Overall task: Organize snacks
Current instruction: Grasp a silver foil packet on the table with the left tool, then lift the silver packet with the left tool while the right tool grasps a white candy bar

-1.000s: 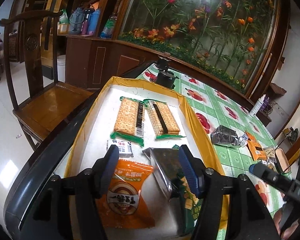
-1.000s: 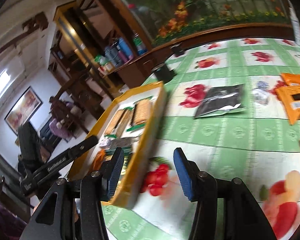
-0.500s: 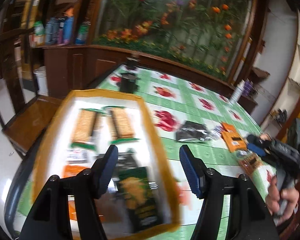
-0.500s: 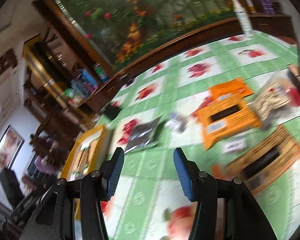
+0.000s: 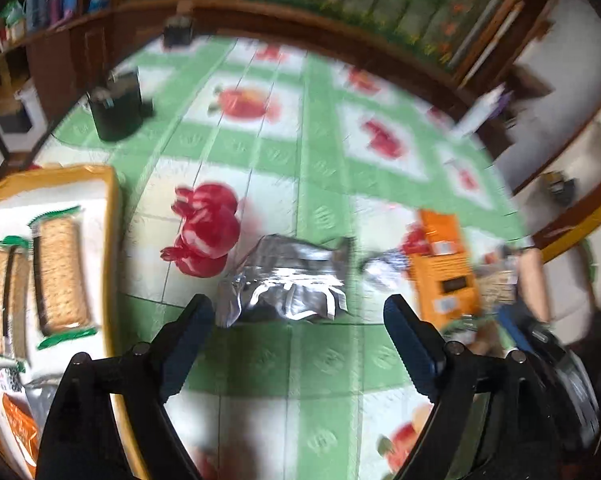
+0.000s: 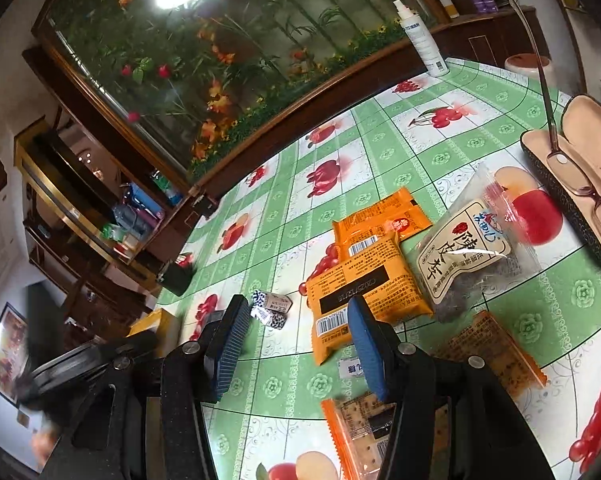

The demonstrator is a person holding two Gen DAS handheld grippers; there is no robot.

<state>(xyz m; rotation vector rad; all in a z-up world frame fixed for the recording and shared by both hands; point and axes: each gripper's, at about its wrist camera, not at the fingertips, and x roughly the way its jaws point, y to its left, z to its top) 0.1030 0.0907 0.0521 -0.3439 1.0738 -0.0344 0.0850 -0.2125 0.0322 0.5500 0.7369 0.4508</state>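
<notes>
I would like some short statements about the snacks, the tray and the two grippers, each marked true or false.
1. The left gripper is open and holds nothing. True.
2. The silver foil packet lies inside the yellow tray. False: it lies on the green tablecloth, to the right of the tray.
3. Two cracker packs lie side by side in the tray. True.
4. The right gripper is shut on the orange packet. False: its jaws are apart and empty; the packet lies on the cloth beyond them.
5. A pair of glasses rests in an open case. True.
</notes>
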